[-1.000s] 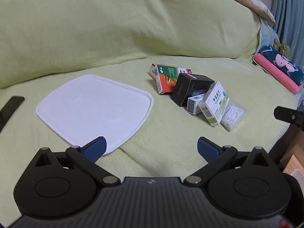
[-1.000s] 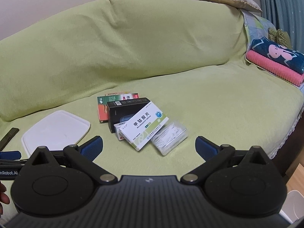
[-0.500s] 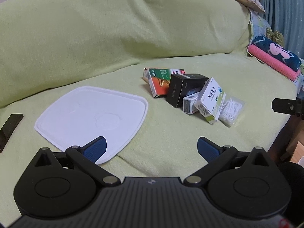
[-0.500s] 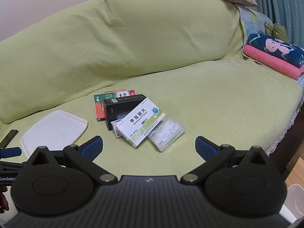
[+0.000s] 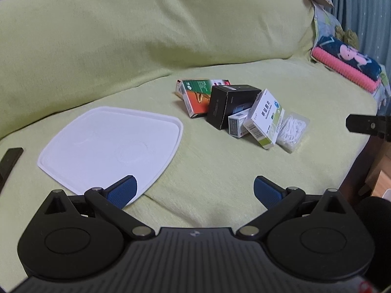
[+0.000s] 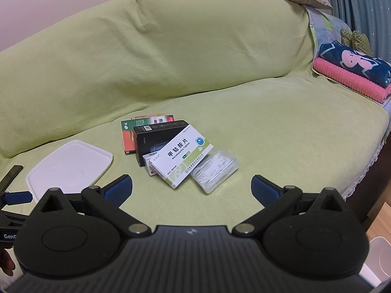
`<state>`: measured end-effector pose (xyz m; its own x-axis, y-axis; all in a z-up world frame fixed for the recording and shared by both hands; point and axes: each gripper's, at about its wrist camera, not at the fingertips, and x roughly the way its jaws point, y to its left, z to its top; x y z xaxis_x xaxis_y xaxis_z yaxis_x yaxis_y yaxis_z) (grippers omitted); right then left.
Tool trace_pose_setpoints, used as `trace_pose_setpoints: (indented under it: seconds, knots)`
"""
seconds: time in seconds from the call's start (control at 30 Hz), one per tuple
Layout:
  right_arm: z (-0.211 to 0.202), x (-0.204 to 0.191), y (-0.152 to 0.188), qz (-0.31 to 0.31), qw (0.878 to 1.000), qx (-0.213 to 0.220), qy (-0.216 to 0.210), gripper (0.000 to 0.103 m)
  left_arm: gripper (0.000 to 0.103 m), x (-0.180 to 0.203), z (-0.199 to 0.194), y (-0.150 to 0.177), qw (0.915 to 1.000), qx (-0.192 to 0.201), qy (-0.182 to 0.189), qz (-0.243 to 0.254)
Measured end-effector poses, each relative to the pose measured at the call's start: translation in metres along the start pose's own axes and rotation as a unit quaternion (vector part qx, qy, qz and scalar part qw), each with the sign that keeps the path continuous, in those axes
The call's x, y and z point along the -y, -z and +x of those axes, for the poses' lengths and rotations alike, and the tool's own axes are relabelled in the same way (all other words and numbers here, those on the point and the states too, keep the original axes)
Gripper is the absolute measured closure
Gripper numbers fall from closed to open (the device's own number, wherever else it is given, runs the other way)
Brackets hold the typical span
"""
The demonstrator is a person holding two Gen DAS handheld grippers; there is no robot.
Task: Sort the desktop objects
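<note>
Both claws gape, gripping nothing; right gripper (image 6: 191, 186) faces the heaped boxes (image 6: 179, 158) dead ahead, nearer than left gripper (image 5: 195, 191), fronting the bare white tray (image 5: 110, 144).

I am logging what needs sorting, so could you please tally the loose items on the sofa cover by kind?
Cardboard boxes: 4 (green and orange box, black box, small white box, white and green tablet box)
Clear packs of white picks: 1
White plastic lids: 1
Total: 6
</note>
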<state>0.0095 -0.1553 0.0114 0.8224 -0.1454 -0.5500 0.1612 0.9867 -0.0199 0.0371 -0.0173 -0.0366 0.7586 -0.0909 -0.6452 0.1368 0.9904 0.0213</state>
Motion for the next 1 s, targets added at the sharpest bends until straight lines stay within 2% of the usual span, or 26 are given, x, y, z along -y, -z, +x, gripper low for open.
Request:
trace_pose_setpoints:
  seconds: [0.27, 1.0]
  knots:
    - [0.001, 0.003, 0.0, 0.0, 1.0, 0.001, 0.004, 0.0, 0.001, 0.007, 0.002, -0.001, 0.9999, -0.013, -0.003, 0.009]
    - [0.001, 0.01, 0.002, 0.003, 1.0, -0.004, 0.007, 0.0, 0.001, 0.016, 0.002, -0.001, 0.9998, -0.01, 0.0, 0.017]
